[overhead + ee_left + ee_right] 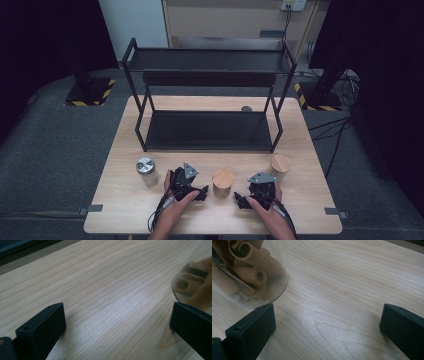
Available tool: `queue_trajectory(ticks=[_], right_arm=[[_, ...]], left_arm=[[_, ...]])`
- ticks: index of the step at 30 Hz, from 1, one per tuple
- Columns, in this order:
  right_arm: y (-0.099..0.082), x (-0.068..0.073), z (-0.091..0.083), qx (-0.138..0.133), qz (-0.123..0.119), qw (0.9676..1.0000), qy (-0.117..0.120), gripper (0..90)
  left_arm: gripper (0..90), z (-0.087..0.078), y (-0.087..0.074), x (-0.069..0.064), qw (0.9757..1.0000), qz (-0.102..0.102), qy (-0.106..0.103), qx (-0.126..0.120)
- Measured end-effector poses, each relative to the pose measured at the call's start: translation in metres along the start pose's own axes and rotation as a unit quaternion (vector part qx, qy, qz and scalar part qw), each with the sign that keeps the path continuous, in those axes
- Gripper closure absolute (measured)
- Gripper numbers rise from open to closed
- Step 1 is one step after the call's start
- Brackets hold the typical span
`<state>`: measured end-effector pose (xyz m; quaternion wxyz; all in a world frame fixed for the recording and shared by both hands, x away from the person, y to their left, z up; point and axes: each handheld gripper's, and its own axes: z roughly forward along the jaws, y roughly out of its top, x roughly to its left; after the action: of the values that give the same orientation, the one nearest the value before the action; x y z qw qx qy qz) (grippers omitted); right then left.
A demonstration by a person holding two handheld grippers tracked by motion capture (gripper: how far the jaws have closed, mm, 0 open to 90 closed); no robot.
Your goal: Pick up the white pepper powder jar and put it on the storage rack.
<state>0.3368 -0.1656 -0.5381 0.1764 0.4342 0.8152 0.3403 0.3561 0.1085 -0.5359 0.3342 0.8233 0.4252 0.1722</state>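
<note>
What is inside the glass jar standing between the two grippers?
The clear jar holds rolled, light-brown sticks that look like cinnamon. From above, its wooden lid covers the contents, so how full it is cannot be told.

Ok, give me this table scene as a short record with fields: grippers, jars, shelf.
left gripper: open, resting on the table, nothing between its jaws
right gripper: open, resting on the table, nothing between its jaws
middle jar: wooden lid, upright between the two grippers, holds rolled brown sticks
right jar: wooden lid, upright
left jar: metal lid, upright
shelf: black, two levels, behind the jars
</note>
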Motion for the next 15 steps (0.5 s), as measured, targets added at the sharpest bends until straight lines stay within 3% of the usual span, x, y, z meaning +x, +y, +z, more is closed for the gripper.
queue_trajectory(ticks=[15], right_arm=[[0.0,0.0,0.0,0.0,0.0,1.0,0.0,0.4]], left_arm=[[1.8,-0.011,-0.001,-0.002,0.9999,0.005,0.0,-0.009]])
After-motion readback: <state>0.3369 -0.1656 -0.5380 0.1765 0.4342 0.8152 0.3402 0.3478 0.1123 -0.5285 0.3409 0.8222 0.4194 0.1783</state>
